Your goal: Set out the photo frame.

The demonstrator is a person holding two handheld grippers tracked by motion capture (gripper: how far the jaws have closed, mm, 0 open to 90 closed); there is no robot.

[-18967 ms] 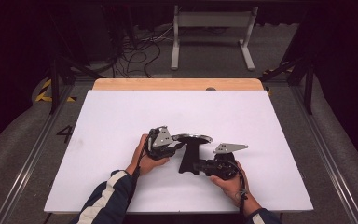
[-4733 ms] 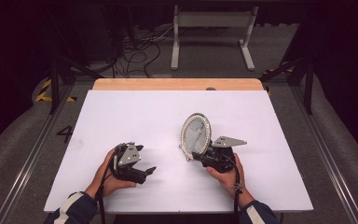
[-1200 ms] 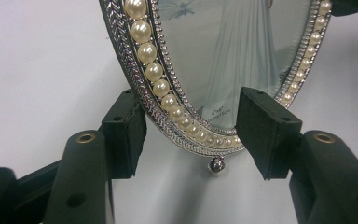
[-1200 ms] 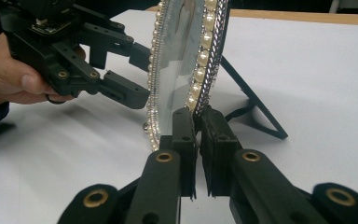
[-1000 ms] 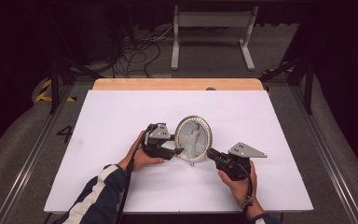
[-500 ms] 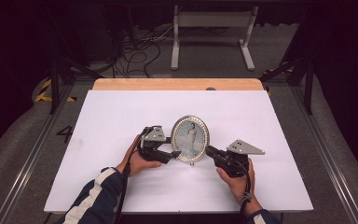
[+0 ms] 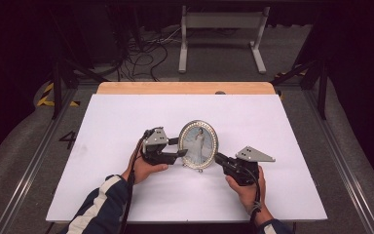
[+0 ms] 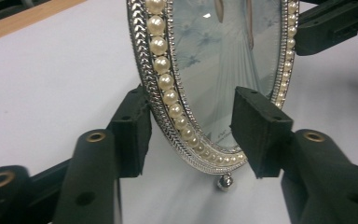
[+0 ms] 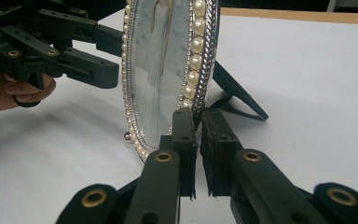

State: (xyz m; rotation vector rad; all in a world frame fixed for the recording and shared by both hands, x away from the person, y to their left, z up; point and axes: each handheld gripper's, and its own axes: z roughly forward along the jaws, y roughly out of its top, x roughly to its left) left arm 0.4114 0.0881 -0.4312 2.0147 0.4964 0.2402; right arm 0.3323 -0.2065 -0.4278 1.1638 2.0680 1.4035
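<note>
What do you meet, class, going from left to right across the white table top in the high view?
Left hand-held gripper → oval pearl-rimmed picture frame standing upright → right hand-held gripper, all on the white table top.

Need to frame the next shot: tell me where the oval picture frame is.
In the high view, the picture frame stands upright mid-table between the left gripper and right gripper.

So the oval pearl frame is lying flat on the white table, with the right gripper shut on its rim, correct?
Not quite: the oval pearl frame stands upright on the white table, as the high view shows. The right gripper is indeed shut on its rim.
</note>
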